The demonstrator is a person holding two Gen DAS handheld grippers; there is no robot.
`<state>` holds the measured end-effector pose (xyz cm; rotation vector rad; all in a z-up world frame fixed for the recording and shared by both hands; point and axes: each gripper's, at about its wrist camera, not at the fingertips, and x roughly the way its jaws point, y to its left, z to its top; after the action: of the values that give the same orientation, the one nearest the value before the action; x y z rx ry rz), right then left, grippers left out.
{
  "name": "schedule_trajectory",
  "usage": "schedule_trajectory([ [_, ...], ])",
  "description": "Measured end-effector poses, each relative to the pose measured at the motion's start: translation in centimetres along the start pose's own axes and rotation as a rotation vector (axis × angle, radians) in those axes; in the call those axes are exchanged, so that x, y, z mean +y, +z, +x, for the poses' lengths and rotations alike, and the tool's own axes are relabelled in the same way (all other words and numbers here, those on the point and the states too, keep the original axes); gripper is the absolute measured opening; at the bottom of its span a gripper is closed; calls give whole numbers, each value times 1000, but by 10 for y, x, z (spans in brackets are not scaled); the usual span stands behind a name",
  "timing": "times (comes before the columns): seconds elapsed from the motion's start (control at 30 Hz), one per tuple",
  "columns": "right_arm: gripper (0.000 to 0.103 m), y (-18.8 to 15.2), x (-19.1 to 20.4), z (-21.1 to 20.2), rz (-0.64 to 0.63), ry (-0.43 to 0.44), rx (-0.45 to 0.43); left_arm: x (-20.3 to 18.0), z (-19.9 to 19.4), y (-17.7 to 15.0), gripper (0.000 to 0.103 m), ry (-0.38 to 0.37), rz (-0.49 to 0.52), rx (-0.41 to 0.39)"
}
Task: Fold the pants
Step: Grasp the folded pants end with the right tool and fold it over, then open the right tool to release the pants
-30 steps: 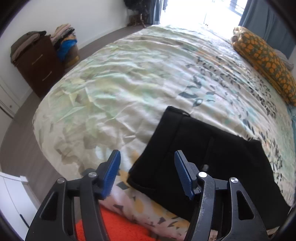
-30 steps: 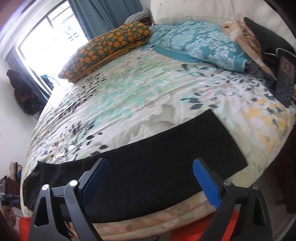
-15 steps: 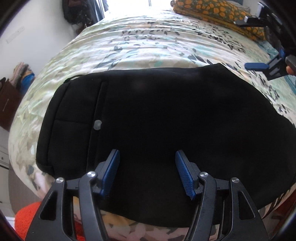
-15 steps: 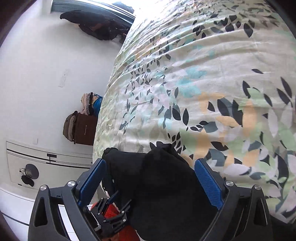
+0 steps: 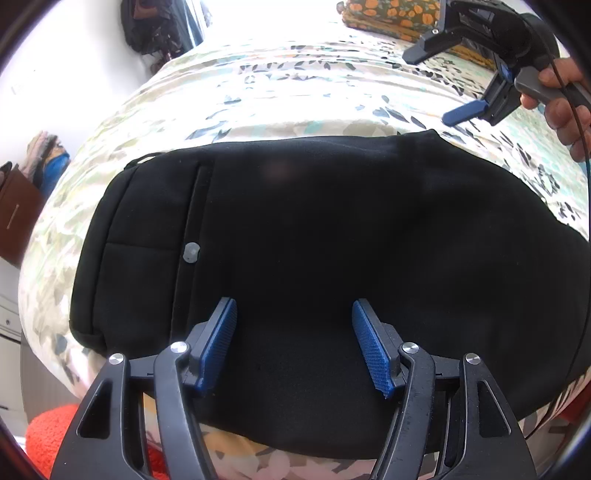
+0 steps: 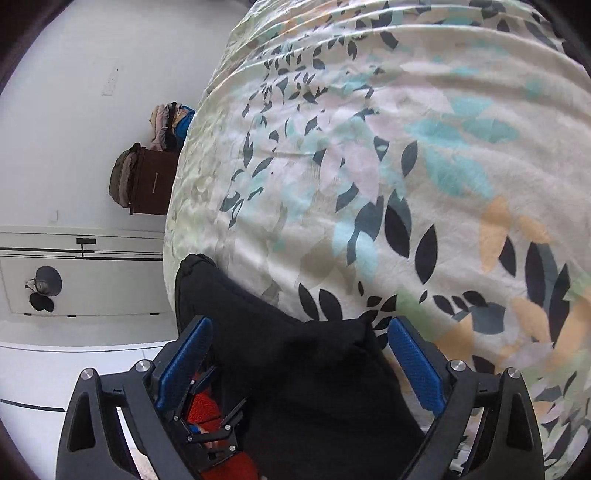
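Black pants (image 5: 332, 221) lie folded in a wide band across the near side of the floral bed (image 5: 295, 92), waistband and a grey button (image 5: 191, 252) to the left. My left gripper (image 5: 293, 306) hovers just above their middle. Its jaws are opening, with only flat cloth below them and nothing pinched. My right gripper (image 5: 430, 88) stands open over the far right edge of the pants, held by a hand (image 5: 561, 99). In the right wrist view the pants' far edge (image 6: 295, 369) bulges between the open right gripper (image 6: 299, 325) without touching the pads.
An orange patterned pillow (image 5: 388, 18) lies at the bed's far end. A brown cabinet (image 6: 155, 181) with piled clothes stands by the wall left of the bed. Orange-red fabric (image 5: 48, 435) shows below the bed's near edge.
The left gripper came from the bed's left corner to above the middle of the pants, then held still. The right gripper swung from facing the pillows, rolled, and came to the pants' far edge.
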<state>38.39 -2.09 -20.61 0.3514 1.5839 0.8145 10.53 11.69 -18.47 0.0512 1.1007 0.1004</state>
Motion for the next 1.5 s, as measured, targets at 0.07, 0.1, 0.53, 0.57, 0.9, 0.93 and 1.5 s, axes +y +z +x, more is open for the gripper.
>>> schedule_trajectory([
  [0.07, 96, -5, -11, 17, 36, 22, 113, 0, 0, 0, 67, 1, -1, 1],
  [0.1, 96, -9, -12, 26, 31, 60, 159, 1, 0, 0, 67, 1, -4, 1],
  [0.53, 97, 0, -13, 26, 91, 217, -12, -2, 1, -2, 68, 10, 6, -3],
  [0.57, 97, 1, -17, 12, 80, 166, -62, -1, 1, -2, 68, 9, 6, -3],
  [0.9, 97, -144, 50, -72, -436, -392, -324, -3, 1, -1, 68, 18, 11, -3],
  [0.93, 97, -171, 52, -60, -484, -407, -309, -3, 1, -2, 68, 20, 11, -4],
  [1.5, 90, -322, -53, -91, -121, -645, -449, -15, 2, -6, 71, 75, 40, -28],
])
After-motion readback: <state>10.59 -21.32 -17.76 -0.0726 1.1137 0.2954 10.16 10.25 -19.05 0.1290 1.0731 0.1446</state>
